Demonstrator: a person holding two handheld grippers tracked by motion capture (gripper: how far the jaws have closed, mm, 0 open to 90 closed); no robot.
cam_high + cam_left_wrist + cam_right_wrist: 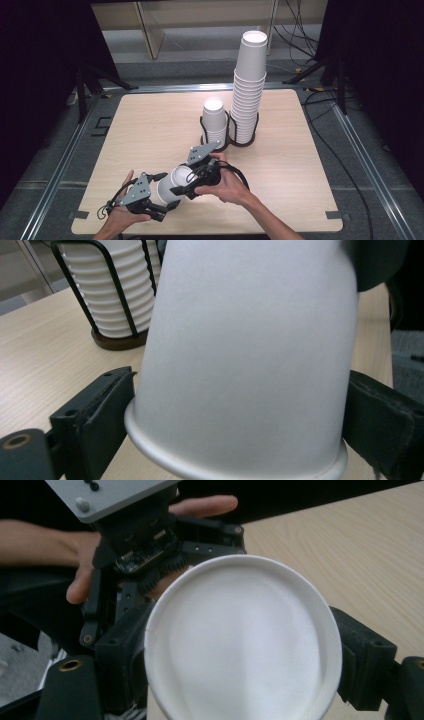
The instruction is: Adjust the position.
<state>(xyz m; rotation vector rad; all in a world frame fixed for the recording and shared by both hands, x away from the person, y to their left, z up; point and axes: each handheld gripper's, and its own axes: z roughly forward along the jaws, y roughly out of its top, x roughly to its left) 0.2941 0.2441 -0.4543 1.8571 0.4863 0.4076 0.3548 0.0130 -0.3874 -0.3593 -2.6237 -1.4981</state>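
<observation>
A white paper cup (172, 186) lies tilted above the table's front edge, between both grippers. My left gripper (164, 201) has the cup (240, 365) between its jaws near the rolled rim, and both pads (107, 412) lie against its sides. From the right, my right gripper (187, 182) holds the other end. That round end of the cup (240, 645) faces its camera, with a black jaw touching on each side. Beyond the cup are the left gripper's body (140, 540) and a hand.
A black wire holder (229, 142) at mid-table carries a short cup stack (215, 122) and a tall one (248, 85); the short stack (110, 295) stands just behind the held cup. The wooden table (300, 165) is bare to the right and left.
</observation>
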